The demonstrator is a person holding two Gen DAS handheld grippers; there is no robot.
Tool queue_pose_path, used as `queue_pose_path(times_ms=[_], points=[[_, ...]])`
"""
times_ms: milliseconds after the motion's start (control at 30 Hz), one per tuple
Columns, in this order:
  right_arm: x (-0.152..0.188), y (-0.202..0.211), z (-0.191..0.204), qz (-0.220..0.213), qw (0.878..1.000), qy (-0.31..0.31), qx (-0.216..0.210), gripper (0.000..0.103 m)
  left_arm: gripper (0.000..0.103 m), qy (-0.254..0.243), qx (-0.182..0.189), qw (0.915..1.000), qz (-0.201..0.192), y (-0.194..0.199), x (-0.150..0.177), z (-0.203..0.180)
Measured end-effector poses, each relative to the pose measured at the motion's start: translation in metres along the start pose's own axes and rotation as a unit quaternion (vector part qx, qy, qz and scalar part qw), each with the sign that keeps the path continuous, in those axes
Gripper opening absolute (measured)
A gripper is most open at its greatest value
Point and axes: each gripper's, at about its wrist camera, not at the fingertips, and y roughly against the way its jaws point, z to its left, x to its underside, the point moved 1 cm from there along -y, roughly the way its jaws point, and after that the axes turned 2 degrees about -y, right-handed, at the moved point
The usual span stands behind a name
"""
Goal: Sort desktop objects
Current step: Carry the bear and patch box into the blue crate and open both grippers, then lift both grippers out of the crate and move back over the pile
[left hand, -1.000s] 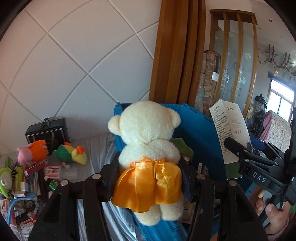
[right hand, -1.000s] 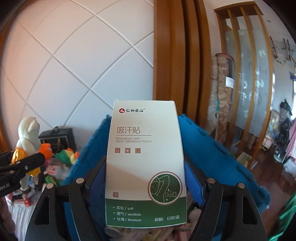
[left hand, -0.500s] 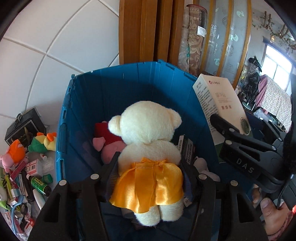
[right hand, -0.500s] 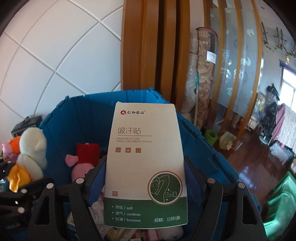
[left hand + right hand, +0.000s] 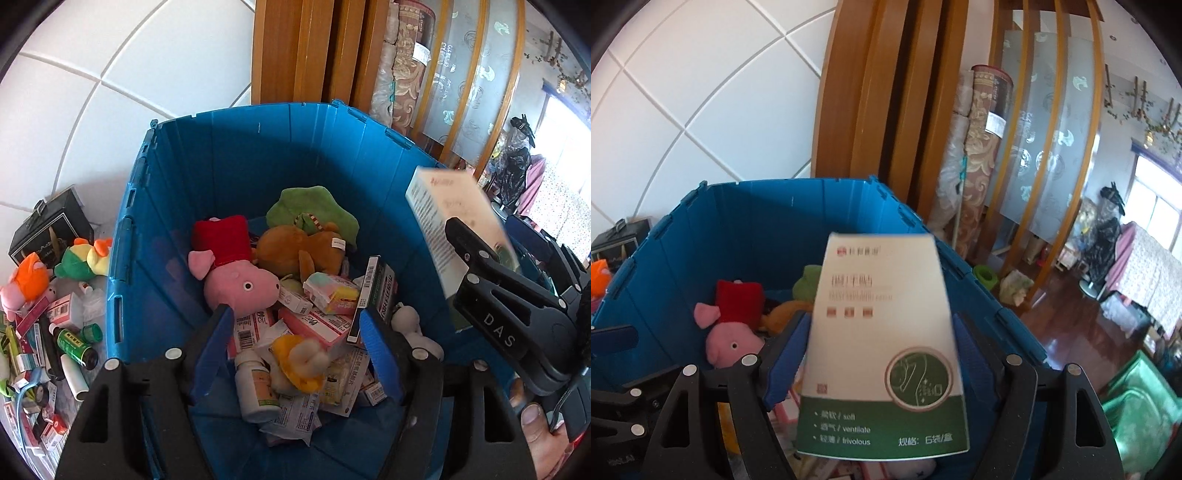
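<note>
Fingers [image 5: 380, 354]: both pairs opening, left empty, box [image 5: 886, 347] slipping from right | bin [image 5: 236, 155] well filled (toys, packets) | clutter [image 5: 48, 332] outside remains

— What's carrying everything on your side?

— I see a table under a pale cloth [image 5: 96, 236], with the blue crate [image 5: 155, 229] standing on it against the tiled wall.

— And loose on the cloth?

— Left of the crate: a black gift box [image 5: 48, 230] at the back, a green-and-yellow plush [image 5: 83, 258] and an orange-and-pink one [image 5: 26, 282] before it, then a dark green-labelled bottle [image 5: 74, 343], a white tube [image 5: 74, 376] and small cartons [image 5: 61, 310].
</note>
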Motion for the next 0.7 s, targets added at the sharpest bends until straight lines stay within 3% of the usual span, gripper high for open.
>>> queue_pose_path(times_ms=[267,400,533,700], points=[[-0.002,0.003,0.002,-0.02,1.0,0.003,0.007,0.094,0.072,0.014,0.01,0.9995,-0.027,0.009,0.003,0.006],[-0.002,0.007,0.0,-0.036,0.999,-0.003,0.003,0.102,0.079,0.021,-0.003,0.9974,-0.069,0.025,0.008,0.011],[-0.002,0.01,-0.003,-0.05,0.999,-0.009,0.001,0.102,0.079,0.007,-0.018,0.9948,-0.1,0.041,0.011,0.008],[-0.001,0.012,-0.005,-0.059,0.998,-0.014,-0.005,0.103,0.079,0.018,-0.051,0.9839,-0.171,0.075,0.022,0.019]])
